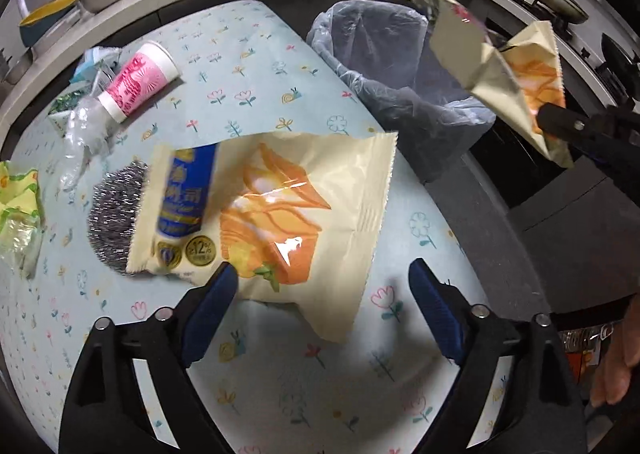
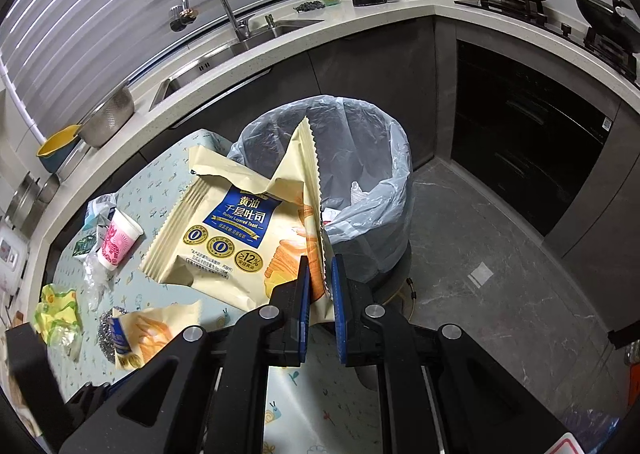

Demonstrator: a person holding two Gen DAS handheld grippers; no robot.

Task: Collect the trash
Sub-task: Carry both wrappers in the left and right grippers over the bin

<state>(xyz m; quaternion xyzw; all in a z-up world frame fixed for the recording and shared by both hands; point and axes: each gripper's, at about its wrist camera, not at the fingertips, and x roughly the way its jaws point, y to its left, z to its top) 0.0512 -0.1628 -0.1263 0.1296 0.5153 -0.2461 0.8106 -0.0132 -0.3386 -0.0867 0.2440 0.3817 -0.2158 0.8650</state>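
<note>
A cream toast wrapper [image 1: 296, 206] lies flat on the flowered tablecloth [image 1: 280, 374], partly over a steel scourer [image 1: 112, 222]. My left gripper [image 1: 322, 274] hangs open just above its near end. The left fingertip is over the wrapper's edge and the right fingertip is over bare cloth. My right gripper [image 2: 320, 278] is shut on the corner of a second toast wrapper [image 2: 224, 230]. That wrapper hangs in the air beside the lined trash bin [image 2: 400, 158]. The left wrist view shows the held wrapper [image 1: 536, 70] to the right of the bin [image 1: 400, 66], with the right gripper [image 1: 560, 122] clamped on it.
A pink paper cup [image 1: 140, 82] lies tipped at the table's far left by crumpled clear plastic [image 1: 80, 142]. A yellow-green wrapper [image 1: 18, 194] sits at the left edge. The bin stands on the floor against the table's far right corner. A person's hand [image 1: 616, 366] shows at lower right.
</note>
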